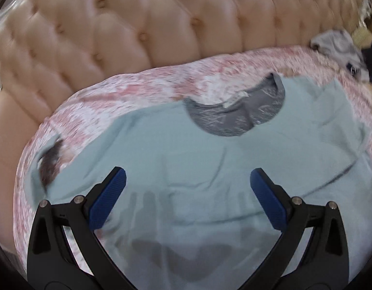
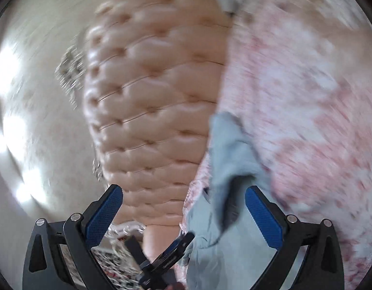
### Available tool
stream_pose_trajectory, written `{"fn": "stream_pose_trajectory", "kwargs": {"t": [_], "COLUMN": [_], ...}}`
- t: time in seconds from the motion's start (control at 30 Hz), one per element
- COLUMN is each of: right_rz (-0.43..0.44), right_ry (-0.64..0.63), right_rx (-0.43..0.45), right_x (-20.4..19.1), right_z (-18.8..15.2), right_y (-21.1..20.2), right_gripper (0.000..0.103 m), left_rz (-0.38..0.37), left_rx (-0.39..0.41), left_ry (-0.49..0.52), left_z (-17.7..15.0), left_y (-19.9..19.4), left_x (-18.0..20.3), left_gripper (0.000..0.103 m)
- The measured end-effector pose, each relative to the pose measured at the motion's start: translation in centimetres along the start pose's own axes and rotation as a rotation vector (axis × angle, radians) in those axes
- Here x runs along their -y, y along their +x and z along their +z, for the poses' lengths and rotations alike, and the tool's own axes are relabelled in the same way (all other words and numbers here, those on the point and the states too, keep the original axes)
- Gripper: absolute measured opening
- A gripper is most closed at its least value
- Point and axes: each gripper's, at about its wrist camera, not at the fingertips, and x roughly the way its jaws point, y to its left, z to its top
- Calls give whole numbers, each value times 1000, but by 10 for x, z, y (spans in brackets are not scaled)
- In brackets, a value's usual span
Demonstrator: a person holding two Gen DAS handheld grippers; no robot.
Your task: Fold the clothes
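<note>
Pale blue T-shirt (image 1: 210,159) lies flat on my bed (image 1: 94,101), collar toward the headboard (image 1: 113,36). My left gripper (image 1: 187,193) and right gripper (image 2: 184,206) both spread wide, holding nothing.

1. A home bedroom is showing here: a tufted, buttoned headboard (image 1: 128,36) is standing behind the bed.
2. A pink-and-white patterned bedspread (image 1: 161,84) is covering the mattress, with clothes lying on it.

One pale blue-green short-sleeved cotton shirt with a grey inner neckline (image 1: 210,159) lies spread on one bed with a pink-and-white mottled cover (image 1: 161,84), below one tufted peach leather headboard (image 1: 128,29). One crumpled grey-and-white garment (image 1: 340,48) sits at the bed's far right corner.
</note>
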Motion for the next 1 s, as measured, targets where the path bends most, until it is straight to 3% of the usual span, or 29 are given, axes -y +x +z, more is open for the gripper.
{"fn": "stream_pose_trajectory", "kwargs": {"t": [0.17, 0.5, 0.63, 0.8, 1.0], "right_rz": [72, -133, -161, -63, 40], "right_ry": [18, -15, 0, 83, 158], "right_rx": [-47, -66, -10, 198, 187], "right_x": [-8, -21, -24, -4, 11], "right_z": [5, 15, 16, 8, 13], "right_y": [20, 61, 69, 34, 18], "right_gripper": [95, 96, 96, 95, 94], "left_rz": [42, 52, 54, 52, 50], "left_rx": [-23, -87, -105, -119, -122], "left_ry": [68, 66, 68, 63, 64], "left_z": [8, -6, -5, -5, -4], "left_y": [19, 44, 49, 53, 54], "left_x": [19, 18, 19, 19, 20], "left_gripper": [103, 103, 103, 103, 103]}}
